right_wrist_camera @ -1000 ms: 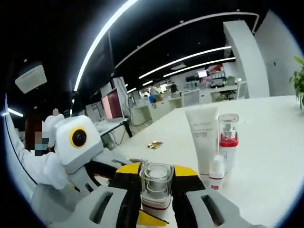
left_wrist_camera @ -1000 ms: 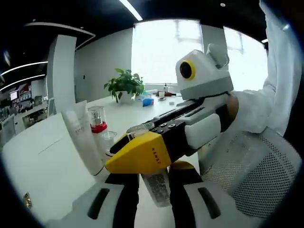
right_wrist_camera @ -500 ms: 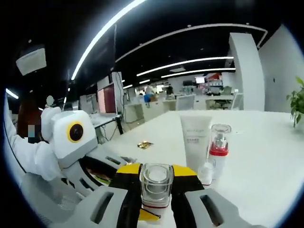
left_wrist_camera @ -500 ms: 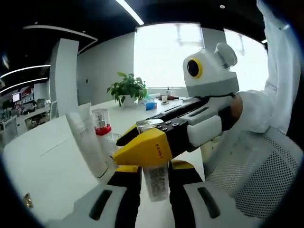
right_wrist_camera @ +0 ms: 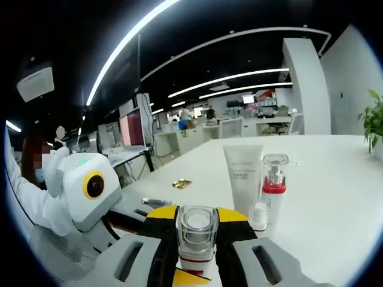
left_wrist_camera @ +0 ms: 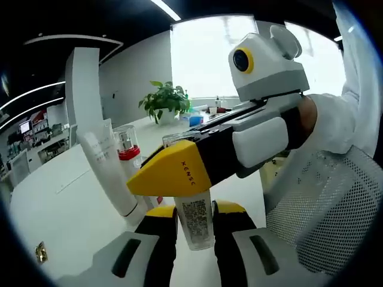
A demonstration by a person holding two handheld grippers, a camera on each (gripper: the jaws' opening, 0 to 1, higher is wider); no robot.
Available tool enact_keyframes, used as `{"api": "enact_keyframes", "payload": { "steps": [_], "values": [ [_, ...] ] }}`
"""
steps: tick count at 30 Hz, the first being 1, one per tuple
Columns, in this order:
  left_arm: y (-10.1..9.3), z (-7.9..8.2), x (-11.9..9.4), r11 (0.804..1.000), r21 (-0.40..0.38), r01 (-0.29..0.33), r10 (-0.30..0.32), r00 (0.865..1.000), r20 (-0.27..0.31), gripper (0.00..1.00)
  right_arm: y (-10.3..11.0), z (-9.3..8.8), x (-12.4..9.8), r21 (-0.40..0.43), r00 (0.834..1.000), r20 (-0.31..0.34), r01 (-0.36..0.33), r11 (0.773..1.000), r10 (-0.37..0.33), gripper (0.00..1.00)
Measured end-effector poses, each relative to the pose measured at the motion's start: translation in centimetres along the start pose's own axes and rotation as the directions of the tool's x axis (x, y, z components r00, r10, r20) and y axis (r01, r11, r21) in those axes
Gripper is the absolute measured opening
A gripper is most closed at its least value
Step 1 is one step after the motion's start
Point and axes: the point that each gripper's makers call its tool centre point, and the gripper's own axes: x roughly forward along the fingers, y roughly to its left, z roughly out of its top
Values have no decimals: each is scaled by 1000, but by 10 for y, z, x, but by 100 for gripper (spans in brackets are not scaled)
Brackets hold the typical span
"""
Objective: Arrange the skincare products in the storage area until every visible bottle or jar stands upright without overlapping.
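A clear-capped bottle point(left_wrist_camera: 196, 221) with a barcode label and red collar stands between my left gripper's point(left_wrist_camera: 194, 210) jaws, which are shut on its body. My right gripper point(left_wrist_camera: 173, 174) comes in from the right, its yellow jaw across the bottle's top. In the right gripper view the same bottle's square clear cap point(right_wrist_camera: 196, 230) sits between my right gripper's point(right_wrist_camera: 196, 214) shut jaws, with the left gripper point(right_wrist_camera: 187, 276) beneath it. On the white table point(left_wrist_camera: 54, 209) stand a white tube point(left_wrist_camera: 111, 173), a red-banded pump bottle point(left_wrist_camera: 127, 156) and a small bottle point(right_wrist_camera: 258, 214).
The tube point(right_wrist_camera: 242, 176) and pump bottle point(right_wrist_camera: 274, 180) stand upright close together just past the held bottle. A potted plant point(left_wrist_camera: 167, 101) is at the table's far end. A small gold wrapper point(right_wrist_camera: 181, 184) lies on the table. A person's white sleeve point(left_wrist_camera: 335, 131) and mesh chair point(left_wrist_camera: 326, 203) are at the right.
Both grippers keep their hold on the bottle. The left gripper view has swung a little, so the right gripper looms higher; in the right gripper view the left gripper's body sits lower.
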Motion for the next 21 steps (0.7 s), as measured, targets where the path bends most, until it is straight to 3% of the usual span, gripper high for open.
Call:
{"api": "enact_keyframes", "payload": {
  "steps": [21],
  "values": [
    [17, -15, -3, 997, 32, -64, 65, 996, -60, 20, -6, -8, 1, 11, 999, -40, 26, 1000, -26, 15]
  ]
}}
